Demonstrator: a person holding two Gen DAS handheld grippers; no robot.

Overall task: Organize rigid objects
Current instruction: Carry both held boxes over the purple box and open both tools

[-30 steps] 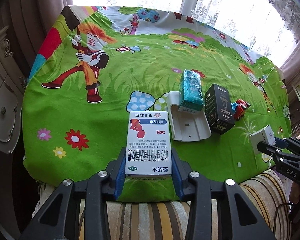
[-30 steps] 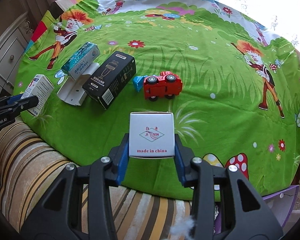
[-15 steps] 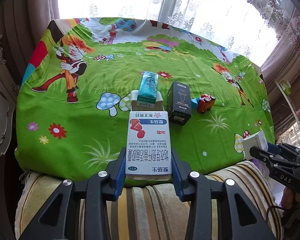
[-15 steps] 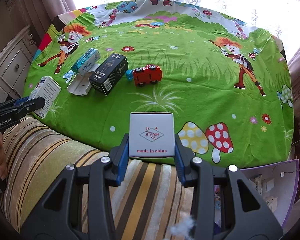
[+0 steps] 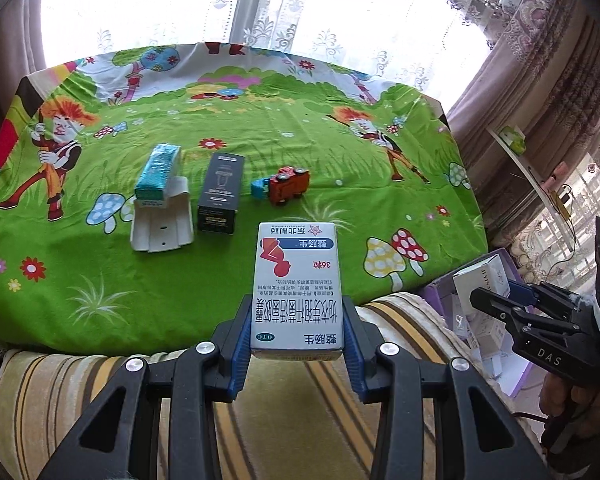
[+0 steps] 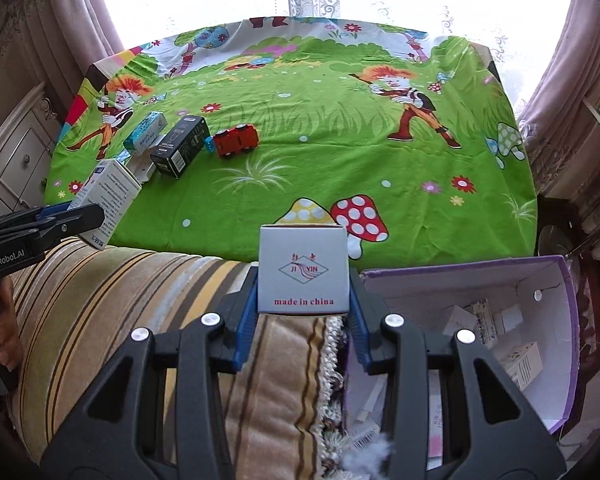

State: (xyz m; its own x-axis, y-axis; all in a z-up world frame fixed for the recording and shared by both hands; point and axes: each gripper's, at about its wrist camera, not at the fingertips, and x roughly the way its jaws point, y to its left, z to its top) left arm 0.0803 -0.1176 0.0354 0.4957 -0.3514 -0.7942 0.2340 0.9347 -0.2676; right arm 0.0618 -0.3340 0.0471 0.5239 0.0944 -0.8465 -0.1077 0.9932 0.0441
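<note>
Boxes [image 5: 297,288]: two clamped, perhaps two loose.

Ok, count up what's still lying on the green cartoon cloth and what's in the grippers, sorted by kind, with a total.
Boxes on the cloth: 2, the teal box and black box
White bracket: 1
Red toy car: 1
Boxes held: 2, the medicine box in the left hand-held gripper, the white box in the right hand-held gripper
Total: 6

Toy car [image 5: 286,188] right of two boxes [image 5: 220,194], on tablecloth [image 5: 340,152]
</note>
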